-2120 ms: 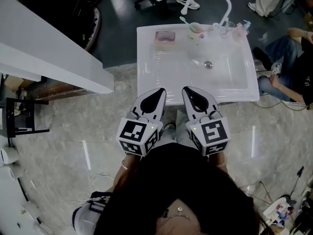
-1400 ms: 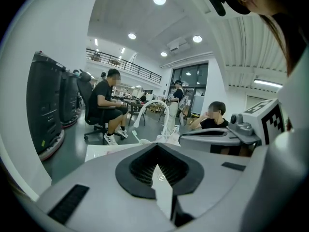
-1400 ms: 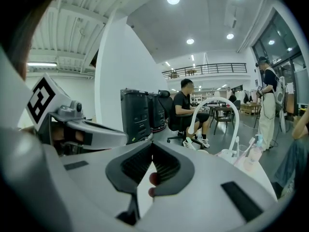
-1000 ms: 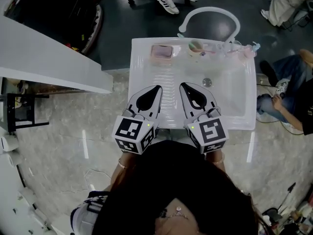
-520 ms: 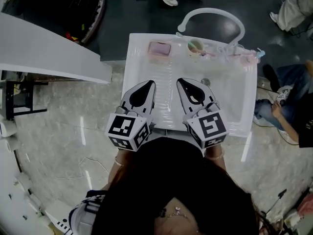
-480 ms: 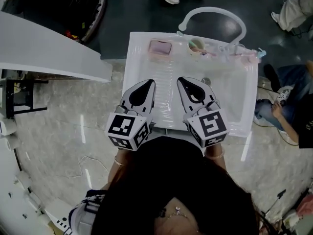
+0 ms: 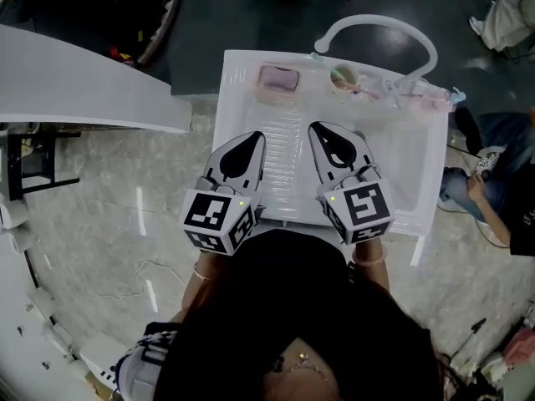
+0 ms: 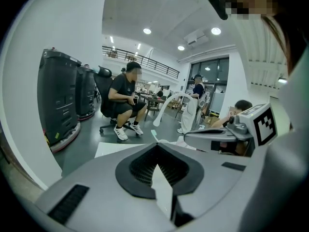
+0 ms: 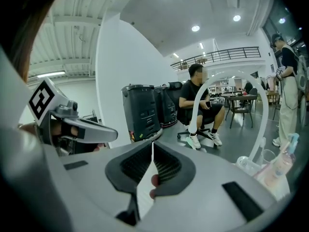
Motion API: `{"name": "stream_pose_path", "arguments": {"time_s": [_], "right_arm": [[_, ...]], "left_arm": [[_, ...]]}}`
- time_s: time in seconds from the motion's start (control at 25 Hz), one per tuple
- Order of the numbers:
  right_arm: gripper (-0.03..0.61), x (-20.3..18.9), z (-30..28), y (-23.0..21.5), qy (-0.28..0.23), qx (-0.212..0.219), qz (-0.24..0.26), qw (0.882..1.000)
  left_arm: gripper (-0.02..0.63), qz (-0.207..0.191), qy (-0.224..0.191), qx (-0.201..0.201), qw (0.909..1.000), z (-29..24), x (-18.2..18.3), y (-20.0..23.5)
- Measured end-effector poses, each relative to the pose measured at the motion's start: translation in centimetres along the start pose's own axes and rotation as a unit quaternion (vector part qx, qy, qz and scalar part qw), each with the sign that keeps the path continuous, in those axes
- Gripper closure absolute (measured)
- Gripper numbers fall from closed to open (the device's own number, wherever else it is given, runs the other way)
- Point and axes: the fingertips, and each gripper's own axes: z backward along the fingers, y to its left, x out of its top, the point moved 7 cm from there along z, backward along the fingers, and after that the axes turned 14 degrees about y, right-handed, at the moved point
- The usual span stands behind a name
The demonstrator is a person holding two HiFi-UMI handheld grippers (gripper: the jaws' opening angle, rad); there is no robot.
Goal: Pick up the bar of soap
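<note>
Both grey handheld grippers are hovering side by side over the near part of the white rectangular sink (image 7: 415,153). The left gripper (image 7: 253,139) and the right gripper (image 7: 318,129) are each showing jaws pressed together, tips meeting, pinching nothing. Ahead of the right gripper, a pale green cup with a toothbrush (image 7: 343,77) is standing on the far ledge. A clear glass (image 7: 393,87) is sitting farther right, under a white arched faucet pipe (image 7: 378,25). The ribbed white drainboard (image 7: 288,140) is stretching ahead of the left gripper. Beyond it, well apart from the tips, the pink rectangular bar of soap (image 7: 278,78) is lying flat in a pale dish at the far-left corner.
</note>
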Motion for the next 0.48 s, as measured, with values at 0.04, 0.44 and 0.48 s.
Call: {"name": "stream_pose_path", "arguments": {"time_s": [0.04,0.44,0.48], "right_arm": [[0.569,0.1,-0.4,-0.1,0.003,-0.001,-0.001,1.0],[0.569,0.7,-5.7,-0.2,0.047,0.0,0.015,0.999],[0.568,0.8,-6.3,-0.3,0.05,0.001,0.017,0.999]], "left_arm": [[0.607,-0.001,0.001,-0.001,1.0,-0.2,0.2,0.4],[0.607,0.009,0.026,0.005,0.9996,-1.3,0.7,5.7],[0.607,0.012,0.026,0.008,0.9996,-1.4,0.8,6.3]]}}
